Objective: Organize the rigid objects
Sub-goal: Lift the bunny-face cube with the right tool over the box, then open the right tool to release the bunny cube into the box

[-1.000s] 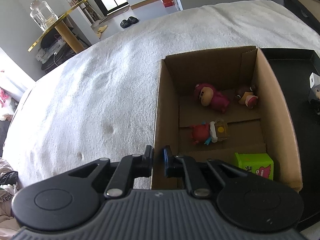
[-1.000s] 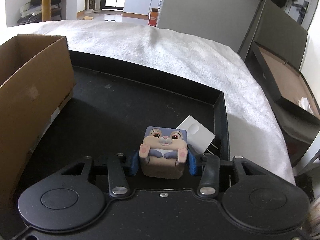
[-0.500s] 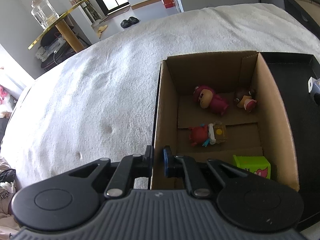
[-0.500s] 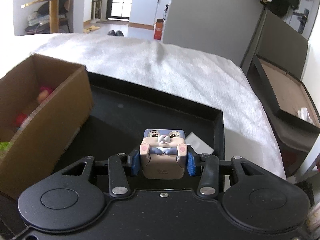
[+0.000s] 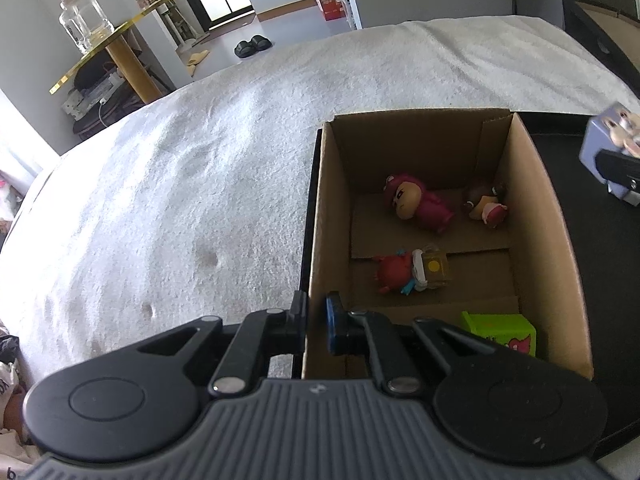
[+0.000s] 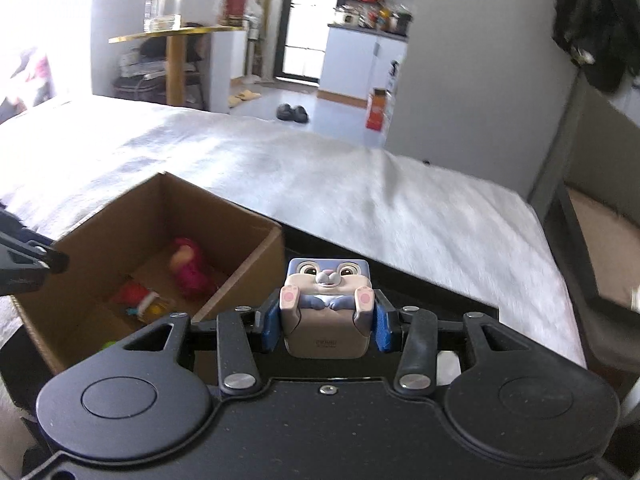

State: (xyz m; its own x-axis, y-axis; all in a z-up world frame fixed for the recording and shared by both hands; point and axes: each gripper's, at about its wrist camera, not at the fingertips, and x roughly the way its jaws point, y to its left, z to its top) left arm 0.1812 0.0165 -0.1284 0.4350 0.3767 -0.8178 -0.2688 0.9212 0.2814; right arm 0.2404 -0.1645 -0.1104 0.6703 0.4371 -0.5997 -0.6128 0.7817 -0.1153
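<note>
My right gripper (image 6: 326, 322) is shut on a bunny cube toy (image 6: 326, 308) and holds it in the air, just right of the cardboard box (image 6: 240, 256). The toy also shows at the right edge of the left wrist view (image 5: 610, 148). My left gripper (image 5: 315, 320) is shut on the box's near left wall (image 5: 320, 240). Inside the box lie a pink figure (image 5: 416, 206), a small brown figure (image 5: 486, 208), a red figure (image 5: 412, 270) and a green cube (image 5: 500, 332).
The box stands on a black tray (image 5: 600, 280) on a white fuzzy blanket (image 5: 180, 200). A gold side table with a glass jar (image 5: 84, 20) stands beyond the bed. A dark frame (image 6: 592, 248) leans at the right.
My right gripper has lifted the bunny cube off the black tray and carried it up and left toward the box. The left gripper keeps its hold on the box wall.
</note>
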